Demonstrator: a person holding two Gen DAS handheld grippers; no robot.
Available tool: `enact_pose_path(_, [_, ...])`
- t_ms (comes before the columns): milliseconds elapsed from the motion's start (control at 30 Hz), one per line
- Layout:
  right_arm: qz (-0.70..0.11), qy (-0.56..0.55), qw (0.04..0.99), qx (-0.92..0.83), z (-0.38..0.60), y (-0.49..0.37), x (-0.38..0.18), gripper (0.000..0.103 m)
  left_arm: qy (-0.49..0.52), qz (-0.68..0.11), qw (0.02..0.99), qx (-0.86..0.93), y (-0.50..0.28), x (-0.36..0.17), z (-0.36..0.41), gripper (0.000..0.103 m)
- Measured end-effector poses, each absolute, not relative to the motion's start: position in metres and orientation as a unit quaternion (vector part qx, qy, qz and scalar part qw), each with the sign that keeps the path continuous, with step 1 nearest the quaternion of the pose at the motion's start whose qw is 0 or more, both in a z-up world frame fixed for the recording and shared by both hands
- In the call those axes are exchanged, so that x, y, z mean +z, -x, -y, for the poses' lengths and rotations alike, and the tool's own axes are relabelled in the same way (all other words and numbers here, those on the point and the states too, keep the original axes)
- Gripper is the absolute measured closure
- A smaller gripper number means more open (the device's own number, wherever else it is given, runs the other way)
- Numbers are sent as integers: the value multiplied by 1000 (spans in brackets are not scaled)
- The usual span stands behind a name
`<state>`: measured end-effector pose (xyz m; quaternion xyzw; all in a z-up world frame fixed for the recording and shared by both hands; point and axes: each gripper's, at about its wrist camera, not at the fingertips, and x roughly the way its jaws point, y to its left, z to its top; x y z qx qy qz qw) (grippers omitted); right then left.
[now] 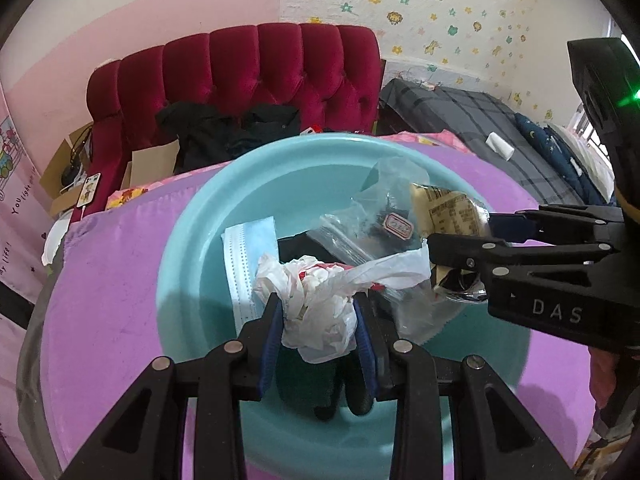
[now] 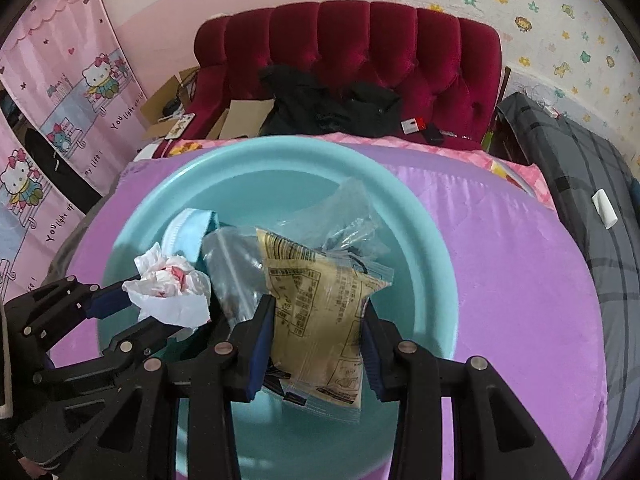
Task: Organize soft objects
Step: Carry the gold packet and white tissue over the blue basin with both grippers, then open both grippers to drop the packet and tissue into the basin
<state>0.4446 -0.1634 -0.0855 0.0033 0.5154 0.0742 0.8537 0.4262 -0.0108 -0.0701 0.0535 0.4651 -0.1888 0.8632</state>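
I have both grippers over the round turquoise plastic basin (image 1: 188, 216) that sits on the purple satin bedspread (image 1: 120, 280). My left gripper (image 1: 318, 320) is pinching a crumpled white plastic bag with red print (image 1: 320, 304), and my right gripper (image 2: 318, 324) is clamped on a yellowish printed snack packet inside a clear zip bag (image 2: 316, 304). Both bundles hang just above the basin's middle, close beside each other.

My worry is the white bag's loose tail: in the left view it stretches across to touch the right gripper's fingers (image 1: 456, 246), so pulling apart could snag it and drag it out of my grip. The snack packet is slick film, and I judge it could slide down between the pads if I tilt.

The left view shows a pale blue pleated face mask (image 1: 246, 264) lying flat along the basin wall; in the right view it is half hidden behind the white bag. Only the right view shows the snack packet's full face and how far it hangs below the pads.
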Motion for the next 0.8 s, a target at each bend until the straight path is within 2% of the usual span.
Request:
enact_pose_path(300, [-541,-3,839,63,163,-465,-117,61,-56,-479,855,-191,-443,-90,16,64])
enact_pose_path(533, [-544,-11,837,62,167,-469,-121,60,-59,-480,855,-190,-446,-92,16,62])
enact_pose_path(733, [-535,-18,842,64,168,-464,-114,57,-71,-473,859,-184,-438,-88,19,61])
enact_pose_path(800, [-529,-18,846,64,167,-461,-108,52,-73,-470,861,-182,-436,-85,19,60])
